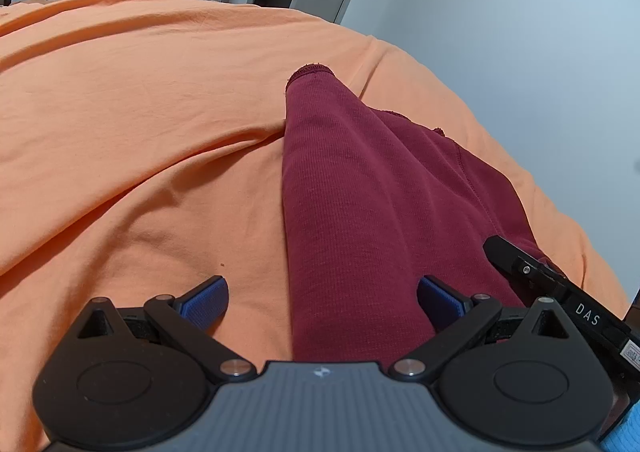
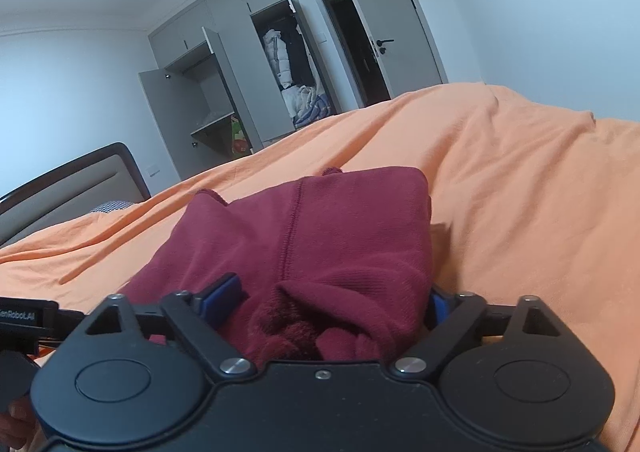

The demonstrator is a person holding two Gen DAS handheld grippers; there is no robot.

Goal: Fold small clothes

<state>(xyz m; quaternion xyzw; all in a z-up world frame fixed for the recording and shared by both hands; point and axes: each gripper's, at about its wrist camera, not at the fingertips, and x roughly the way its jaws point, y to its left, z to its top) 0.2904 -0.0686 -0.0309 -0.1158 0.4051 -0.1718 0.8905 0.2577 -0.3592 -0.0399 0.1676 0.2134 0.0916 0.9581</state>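
The red clothes point(image 1: 360, 191) lie on the orange bed point(image 1: 140, 111), at the middle and right of the frame. The left tool point(image 1: 322, 302) is wide open, holding nothing. The right tool point(image 2: 336, 302) has bunched cloth between its fingers, but I cannot tell if it pinches. A loose hold could let the fold flop open.

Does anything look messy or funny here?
A little. The near end of the red garment is bunched into a lumpy wad between the open right claw, not flat. The orange bedsheet under it is wrinkled. Behind, the wardrobe doors hang open with clothes piled inside.
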